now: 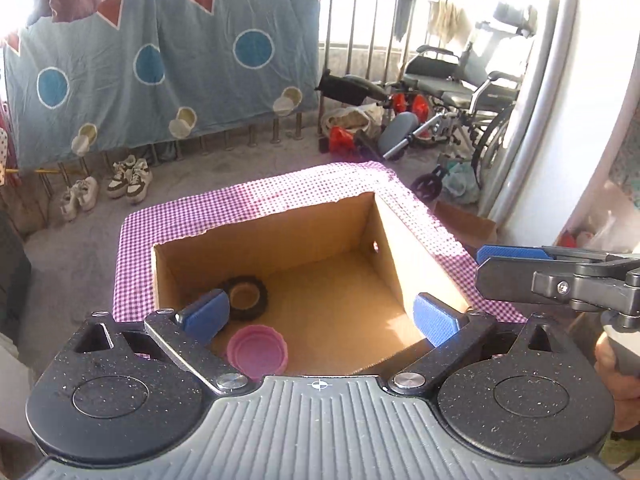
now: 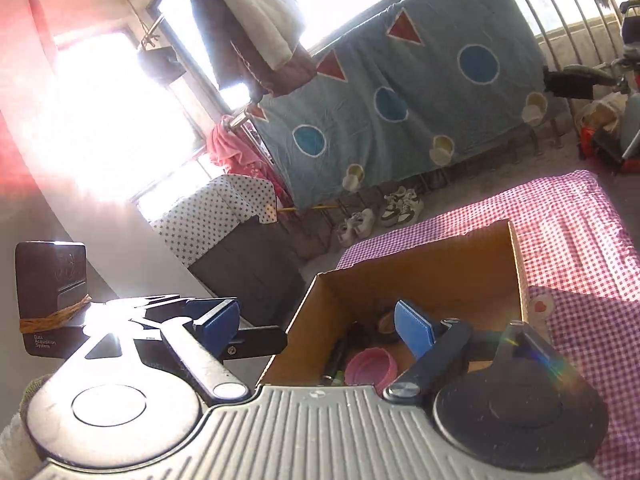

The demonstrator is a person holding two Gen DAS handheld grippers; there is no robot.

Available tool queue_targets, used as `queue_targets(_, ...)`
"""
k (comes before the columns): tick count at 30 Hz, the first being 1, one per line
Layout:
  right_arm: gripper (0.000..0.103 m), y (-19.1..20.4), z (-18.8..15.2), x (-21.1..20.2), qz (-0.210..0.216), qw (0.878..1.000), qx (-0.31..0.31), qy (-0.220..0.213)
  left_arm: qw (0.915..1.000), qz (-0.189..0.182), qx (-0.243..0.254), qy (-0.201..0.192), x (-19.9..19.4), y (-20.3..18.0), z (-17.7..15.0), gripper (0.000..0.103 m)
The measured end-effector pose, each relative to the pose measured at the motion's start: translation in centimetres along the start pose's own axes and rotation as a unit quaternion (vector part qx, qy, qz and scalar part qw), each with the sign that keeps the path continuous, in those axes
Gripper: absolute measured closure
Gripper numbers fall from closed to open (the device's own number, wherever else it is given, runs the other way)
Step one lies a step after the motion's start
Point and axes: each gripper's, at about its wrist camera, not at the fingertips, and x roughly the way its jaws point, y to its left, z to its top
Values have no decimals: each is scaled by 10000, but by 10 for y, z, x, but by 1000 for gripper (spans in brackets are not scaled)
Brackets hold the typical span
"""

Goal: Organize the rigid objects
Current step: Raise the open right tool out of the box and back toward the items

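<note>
An open cardboard box (image 1: 280,240) stands on a table under a purple checked cloth (image 1: 320,184). On its floor lie a black toy tyre (image 1: 245,296) and a pink round lid (image 1: 258,354). My left gripper (image 1: 320,316) hangs over the box's near edge, open, with nothing between its blue pads. At the right edge of the left wrist view my right gripper (image 1: 480,266) shows side-on, beyond the box's right wall. In the right wrist view the right gripper (image 2: 316,324) is open and empty above the box (image 2: 420,280), with the pink lid (image 2: 372,366) and a dark pen-like thing (image 2: 336,360) below.
A blue blanket (image 1: 160,72) hangs over a railing behind the table, with shoes (image 1: 128,178) on the floor beneath. A wheelchair (image 1: 460,88) and clutter fill the back right. A small heart tag (image 2: 540,306) lies on the cloth beside the box. A hand (image 1: 612,360) holds the right gripper.
</note>
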Motion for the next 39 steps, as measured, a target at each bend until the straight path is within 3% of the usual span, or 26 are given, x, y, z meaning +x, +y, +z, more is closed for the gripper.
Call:
queue_targets(1,1,-1,-10,-10,-114,9999,24,-126,10000,-31,-48,-5,-2,-2,-7,4)
queue_targets(3,1,-4,-28,-27,-292,9991,26,-318,9997,-121,-196,5,-6,-4,-24,4)
queue_targets(6,0,-6,-51,-44,-567,9977,7,-374,9983,-261,-516,90,-9,-4,-48,3)
queue_targets(10,0,-2,-71,-50,-1042,9937,-341,-238,9981,-292,-522,135,-9,-9,-75,1)
queue_targets(15,0,3,-89,-48,-1823,9801,-761,-171,9974,-172,-690,67,-11,-13,-95,1)
queue_targets(20,0,9,-101,-47,-2132,9703,-1138,-131,9944,-407,-970,100,-12,-11,-107,1)
queue_targets(25,0,22,-112,-44,-2578,9537,-1536,-188,9967,-193,-788,-65,-18,-20,-112,0)
queue_targets(35,0,27,-118,-43,-2716,9444,-1842,-200,9962,-256,-804,-236,-20,-24,-117,0)
queue_targets(39,0,25,-117,-46,-2590,9493,-1761,-263,9973,-148,-633,-333,-21,-30,-119,0)
